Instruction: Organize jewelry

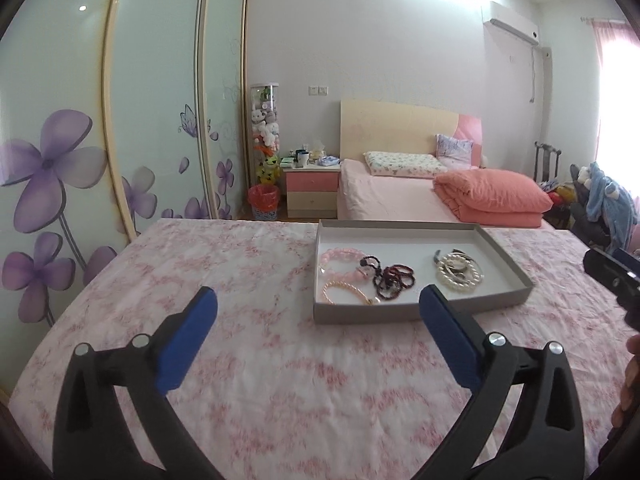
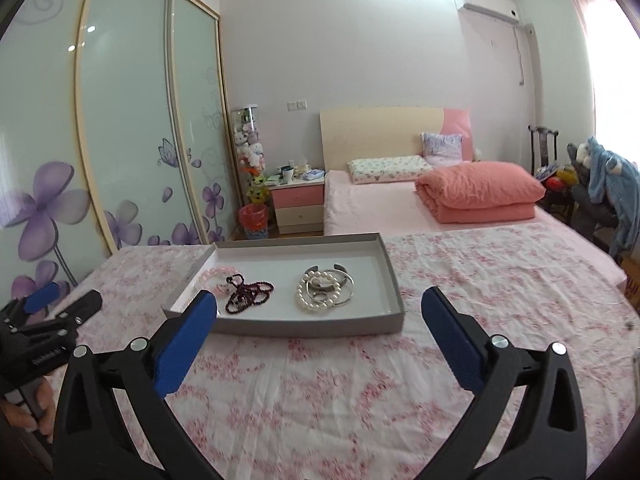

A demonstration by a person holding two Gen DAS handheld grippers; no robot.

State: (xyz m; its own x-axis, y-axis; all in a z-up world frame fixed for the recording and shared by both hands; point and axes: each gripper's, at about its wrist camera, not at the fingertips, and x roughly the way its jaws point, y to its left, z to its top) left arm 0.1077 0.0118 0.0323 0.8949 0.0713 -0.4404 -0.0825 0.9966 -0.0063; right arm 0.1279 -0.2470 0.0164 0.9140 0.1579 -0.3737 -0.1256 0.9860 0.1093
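Observation:
A shallow grey tray (image 1: 420, 310) (image 2: 304, 326) lies on the pink flowered cloth. In it are pink bead bracelets (image 1: 340, 258) (image 2: 222, 271), a dark red bead string (image 1: 390, 278) (image 2: 246, 298), a small pale pearl bracelet (image 1: 346, 292), and a white pearl bracelet with silver bangles (image 1: 458, 272) (image 2: 324, 290). My left gripper (image 1: 318, 306) is open, short of the tray's near wall, nothing between its blue pads. My right gripper (image 2: 319, 306) is open too, its jaws wide in front of the tray, holding nothing. The left gripper (image 2: 48, 312) shows at the right wrist view's left edge.
The cloth-covered table (image 1: 240, 360) (image 2: 340, 392) stretches around the tray. Behind stand a bed with an orange quilt (image 1: 492, 196), a pink nightstand (image 1: 312, 194), sliding wardrobe doors with purple flowers (image 1: 52, 168), and a chair with a blue garment (image 2: 608, 184).

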